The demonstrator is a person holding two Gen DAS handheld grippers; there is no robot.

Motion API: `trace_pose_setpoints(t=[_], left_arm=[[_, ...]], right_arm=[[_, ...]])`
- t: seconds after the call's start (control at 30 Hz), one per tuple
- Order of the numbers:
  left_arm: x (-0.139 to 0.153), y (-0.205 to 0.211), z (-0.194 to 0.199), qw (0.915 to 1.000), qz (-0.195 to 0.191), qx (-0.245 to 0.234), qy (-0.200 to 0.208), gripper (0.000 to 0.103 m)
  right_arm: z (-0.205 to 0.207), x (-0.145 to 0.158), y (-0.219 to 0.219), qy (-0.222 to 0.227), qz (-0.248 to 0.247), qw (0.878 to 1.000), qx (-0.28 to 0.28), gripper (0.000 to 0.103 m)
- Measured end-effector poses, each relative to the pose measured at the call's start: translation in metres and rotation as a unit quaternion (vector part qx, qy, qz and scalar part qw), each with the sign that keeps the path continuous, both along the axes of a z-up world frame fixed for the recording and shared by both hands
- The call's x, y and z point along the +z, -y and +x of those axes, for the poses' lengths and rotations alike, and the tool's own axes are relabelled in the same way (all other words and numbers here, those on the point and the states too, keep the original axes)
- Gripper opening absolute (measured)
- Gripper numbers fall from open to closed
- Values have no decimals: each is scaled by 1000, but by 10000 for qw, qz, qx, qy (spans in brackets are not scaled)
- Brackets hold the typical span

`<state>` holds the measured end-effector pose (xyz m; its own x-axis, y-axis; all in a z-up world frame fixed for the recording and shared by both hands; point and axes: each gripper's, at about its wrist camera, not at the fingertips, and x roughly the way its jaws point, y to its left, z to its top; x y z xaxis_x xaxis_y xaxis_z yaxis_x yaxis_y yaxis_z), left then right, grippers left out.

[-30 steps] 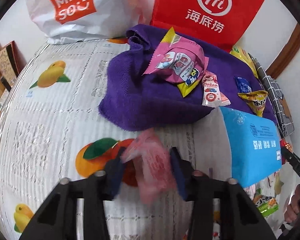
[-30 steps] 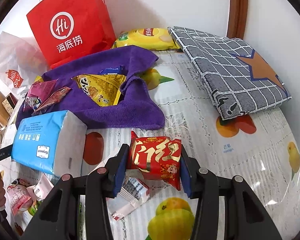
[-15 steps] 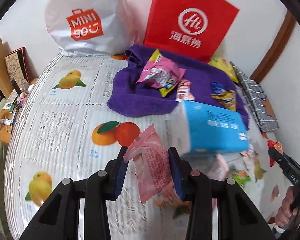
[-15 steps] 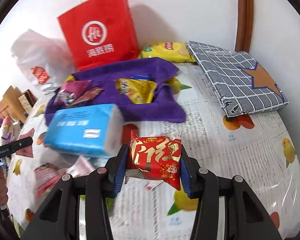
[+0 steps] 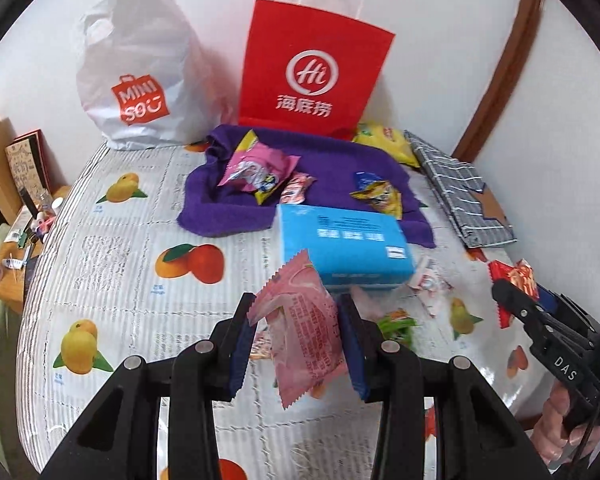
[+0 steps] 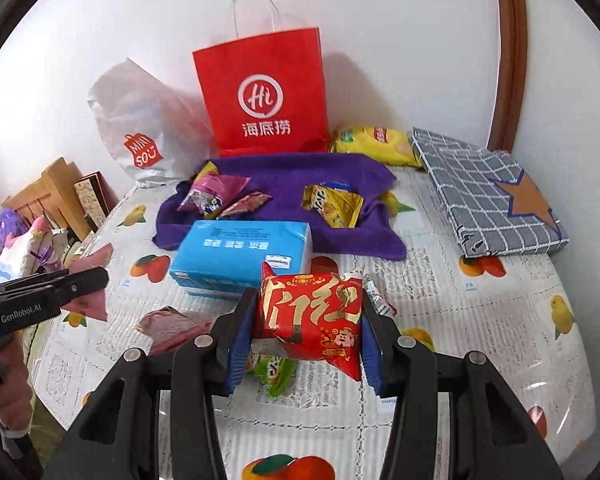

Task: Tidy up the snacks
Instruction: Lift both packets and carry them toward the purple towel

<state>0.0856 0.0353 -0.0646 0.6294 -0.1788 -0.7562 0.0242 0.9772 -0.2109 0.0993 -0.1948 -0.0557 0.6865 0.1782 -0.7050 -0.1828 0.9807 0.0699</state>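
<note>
Grippers (image 5: 296,344) (image 6: 306,334) apparently clamp 2 snack packets (image 5: 302,332).

Red paper bag (image 6: 262,100), white plastic bag (image 5: 136,92), blue tissue pack (image 6: 240,254), checked folder (image 6: 488,196).

I read "MINISO" on the white plastic bag (image 5: 140,80); "Hi" above "海底捞" on the red paper bag (image 5: 312,68); "DAS" on the right gripper (image 5: 516,300); "GenRobot.AI" on the left gripper (image 6: 88,280).
</note>
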Motion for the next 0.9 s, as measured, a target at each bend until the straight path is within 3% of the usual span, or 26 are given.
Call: trace_pose_setpoints(t=[0.4, 0.9], left_arm=[[23, 15, -3, 9998, 21, -125, 177, 39], [42, 21, 19, 9994, 49, -120, 334, 39]], right_arm=[[-12, 30, -7, 259, 69, 9996, 59, 47], [9, 50, -12, 372, 180, 9990, 154, 47]])
